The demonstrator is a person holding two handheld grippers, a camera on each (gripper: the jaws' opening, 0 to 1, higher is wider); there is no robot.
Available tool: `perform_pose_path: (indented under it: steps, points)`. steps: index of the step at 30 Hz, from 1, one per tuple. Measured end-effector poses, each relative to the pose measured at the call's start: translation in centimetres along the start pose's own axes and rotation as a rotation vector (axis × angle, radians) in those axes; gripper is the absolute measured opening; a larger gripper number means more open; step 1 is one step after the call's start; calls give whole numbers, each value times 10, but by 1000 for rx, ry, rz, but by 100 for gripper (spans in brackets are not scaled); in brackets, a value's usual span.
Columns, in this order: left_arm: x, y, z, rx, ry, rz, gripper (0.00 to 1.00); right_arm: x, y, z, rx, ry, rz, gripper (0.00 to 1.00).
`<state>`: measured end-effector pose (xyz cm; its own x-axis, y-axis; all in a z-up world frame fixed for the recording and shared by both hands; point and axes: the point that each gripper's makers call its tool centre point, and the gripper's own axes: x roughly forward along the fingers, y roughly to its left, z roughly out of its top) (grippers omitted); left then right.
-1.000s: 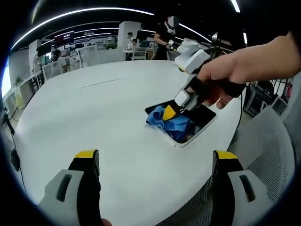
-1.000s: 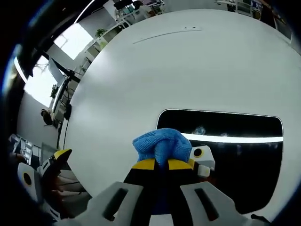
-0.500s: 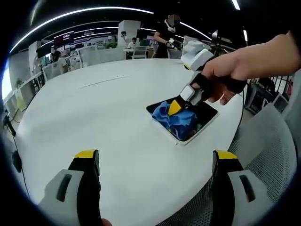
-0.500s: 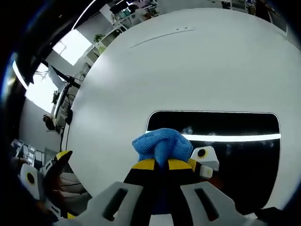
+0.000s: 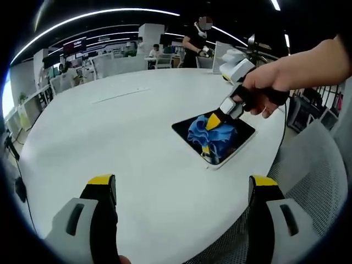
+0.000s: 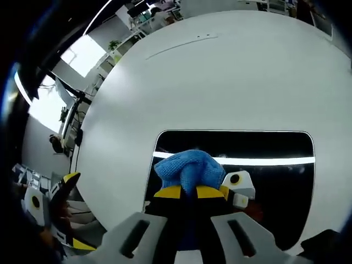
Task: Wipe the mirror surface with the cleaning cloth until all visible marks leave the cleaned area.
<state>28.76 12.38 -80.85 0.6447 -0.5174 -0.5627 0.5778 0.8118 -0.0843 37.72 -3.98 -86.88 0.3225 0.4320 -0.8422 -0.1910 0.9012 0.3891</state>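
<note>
An open-plan office with desks and ceiling light strips surrounds a large round white table (image 5: 110, 132), and the mirror (image 5: 190, 127) lies flat on it near the edge closest to the person. The mirror is a dark rectangle with a pale rim, reflecting a ceiling light as a bright bar in the right gripper view (image 6: 275, 160).

The blue cloth (image 6: 190, 169) sits bunched on the glass, pinched at the tip of the right gripper (image 6: 190, 191), whose jaws are closed on it. In the left gripper view the cloth (image 5: 212, 135) covers the middle of the mirror, directly under the right gripper (image 5: 214, 120), which a hand (image 5: 264, 91) presses down at a slant. No marks can be made out on the glass; it is too dark and reflective to judge.

The left gripper (image 5: 181, 190) hangs well apart from the mirror, over bare table, its jaws spread wide and holding nothing.

The risks, as I judge them: the mirror is not steadied by anything, so a hard push could slide it toward the table edge just beside it. The cloth is gripped by a small fold, and dragging could pull it free or let the yellow tips scrape the glass. Strokes kept to the middle would leave the corners unwiped.
</note>
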Motion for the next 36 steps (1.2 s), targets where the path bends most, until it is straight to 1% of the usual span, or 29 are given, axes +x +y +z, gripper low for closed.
perform_pose_path:
  steps: [3, 6, 7, 13, 18, 22, 31, 36]
  points:
    - [0, -2, 1, -2, -4, -9, 99, 0, 0, 0, 14, -5, 32, 2]
    - [0, -2, 2, 1, -5, -9, 99, -1, 0, 0, 11, -1, 40, 2]
    - [-1, -1, 1, 11, -1, 0, 99, -3, -1, 0, 2, 2, 34, 2]
    - [-2, -1, 2, -2, -7, -1, 99, -8, -15, 1, -27, 3, 13, 2]
    - [-1, -1, 1, -5, -1, -6, 99, -12, -25, 1, 35, -6, 14, 1]
    - [-2, -1, 2, -9, -3, -6, 99, -17, -34, 0, 55, -4, 9, 1]
    - [-2, -2, 2, -14, -5, -8, 99, -27, -61, 1, 51, -1, -34, 1]
    - [-3, -2, 4, -15, -15, -5, 99, -32, -69, -1, 41, 12, -42, 1]
